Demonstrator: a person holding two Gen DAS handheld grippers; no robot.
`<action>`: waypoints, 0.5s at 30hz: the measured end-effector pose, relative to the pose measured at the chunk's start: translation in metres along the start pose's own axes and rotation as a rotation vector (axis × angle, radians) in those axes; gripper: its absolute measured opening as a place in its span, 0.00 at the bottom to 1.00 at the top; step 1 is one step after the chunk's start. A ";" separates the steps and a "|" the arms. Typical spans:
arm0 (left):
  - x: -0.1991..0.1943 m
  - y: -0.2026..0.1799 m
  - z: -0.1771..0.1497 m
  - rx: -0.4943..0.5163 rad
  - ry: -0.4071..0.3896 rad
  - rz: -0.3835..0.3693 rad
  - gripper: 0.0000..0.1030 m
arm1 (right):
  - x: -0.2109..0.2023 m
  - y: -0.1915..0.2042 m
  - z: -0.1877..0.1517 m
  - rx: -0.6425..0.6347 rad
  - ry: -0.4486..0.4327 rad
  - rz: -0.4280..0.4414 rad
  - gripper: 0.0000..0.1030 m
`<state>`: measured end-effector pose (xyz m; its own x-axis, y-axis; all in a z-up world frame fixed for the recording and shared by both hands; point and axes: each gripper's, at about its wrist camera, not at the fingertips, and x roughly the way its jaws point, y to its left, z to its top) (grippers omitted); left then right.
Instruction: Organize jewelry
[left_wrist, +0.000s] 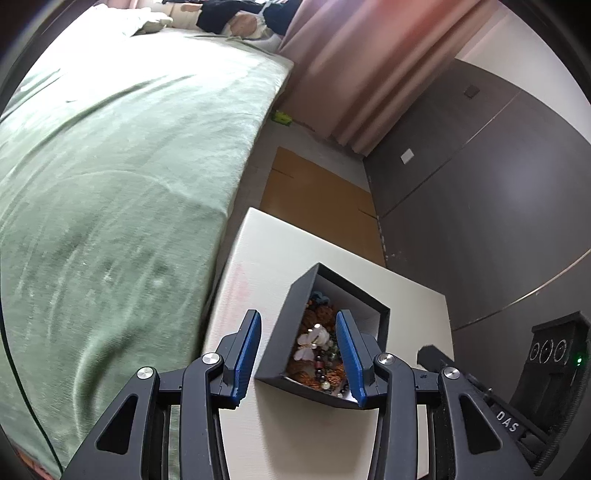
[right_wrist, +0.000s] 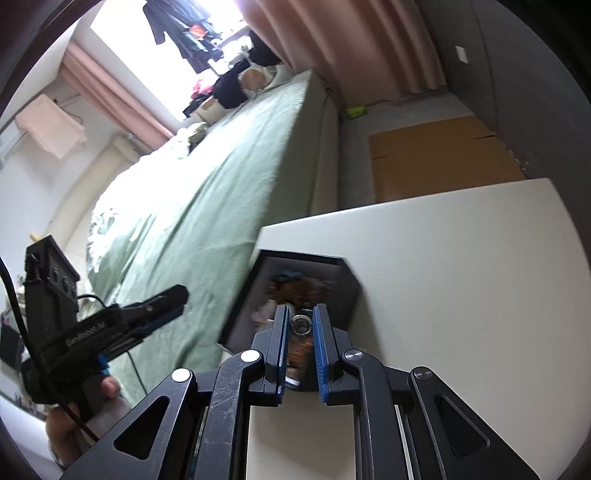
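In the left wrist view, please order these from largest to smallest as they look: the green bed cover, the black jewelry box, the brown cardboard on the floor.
1. green bed cover, by far the largest.
2. brown cardboard and black jewelry box look about alike; the box is much nearer the camera, so I do not rank them.

**Lettering on the two grippers**

At the lower right of the left wrist view, white capitals "DAS" stand on the dark body of the right gripper (left_wrist: 431, 355); whatever precedes them is cut off. At the lower left of the right wrist view, pale lettering that looks like "GenRobot.AI" runs along the side of the left gripper (right_wrist: 168, 300), somewhat blurred. No other writing can be read.
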<state>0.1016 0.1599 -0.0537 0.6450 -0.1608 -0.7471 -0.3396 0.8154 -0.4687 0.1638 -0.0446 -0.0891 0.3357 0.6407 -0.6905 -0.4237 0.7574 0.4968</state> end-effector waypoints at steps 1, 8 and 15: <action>-0.002 0.001 0.000 -0.001 -0.001 -0.002 0.42 | 0.003 0.005 0.001 -0.002 -0.003 0.019 0.14; -0.009 0.006 0.004 0.014 -0.018 0.019 0.42 | 0.010 0.022 0.006 0.009 -0.026 0.113 0.43; -0.011 0.005 0.001 0.023 -0.017 0.022 0.50 | 0.001 0.005 0.006 0.042 -0.051 0.006 0.63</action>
<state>0.0940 0.1666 -0.0474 0.6489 -0.1335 -0.7490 -0.3382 0.8313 -0.4412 0.1673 -0.0398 -0.0839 0.3763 0.6499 -0.6603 -0.3903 0.7576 0.5232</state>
